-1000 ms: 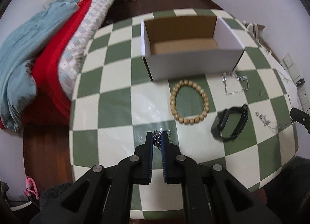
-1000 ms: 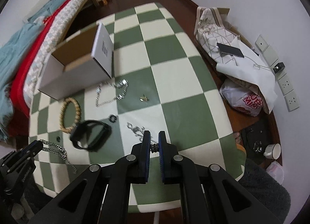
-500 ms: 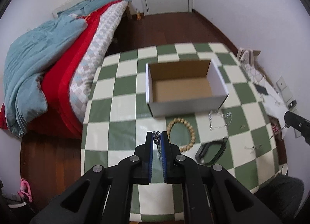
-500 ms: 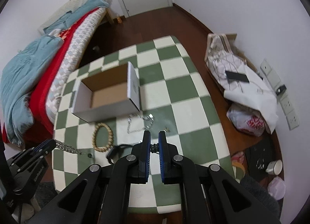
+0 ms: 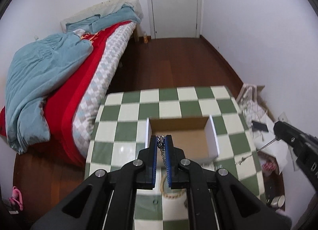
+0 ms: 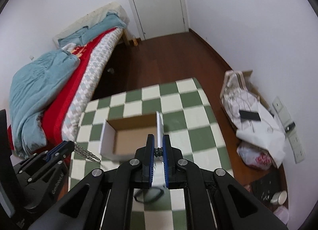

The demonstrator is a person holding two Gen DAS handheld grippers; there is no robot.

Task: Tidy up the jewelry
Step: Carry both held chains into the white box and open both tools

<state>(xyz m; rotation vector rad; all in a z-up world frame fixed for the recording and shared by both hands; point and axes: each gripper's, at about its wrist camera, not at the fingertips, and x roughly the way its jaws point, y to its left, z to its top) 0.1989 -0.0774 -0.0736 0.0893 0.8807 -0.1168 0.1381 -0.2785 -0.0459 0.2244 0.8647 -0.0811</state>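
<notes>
My left gripper point(image 5: 161, 139) is shut on a chunky silver chain point(image 5: 161, 148), which hangs down between its blue pads high above the table. In the right wrist view that same chain point(image 6: 87, 153) dangles from the left gripper point(image 6: 66, 145). My right gripper point(image 6: 158, 144) is shut on a thin silver chain point(image 6: 158, 151); in the left wrist view this thin chain point(image 5: 264, 146) trails from the right gripper point(image 5: 278, 128). The open white cardboard box point(image 5: 214, 136) point(image 6: 107, 140) lies below both grippers. A wooden bead bracelet point(image 5: 173, 201) and a black band point(image 6: 149, 195) lie on the table, partly hidden.
The green and cream checkered table point(image 5: 129, 110) stands beside a bed point(image 5: 59, 82) with red and blue bedding on the left. Bags and white cloth with a phone point(image 6: 254, 122) lie on the floor at right. A white door point(image 5: 173, 5) is at the back.
Both grippers have risen well above the table, each lifting its chain off the surface. The views have tilted up, so the box now sits under the fingertips and the door shows.
</notes>
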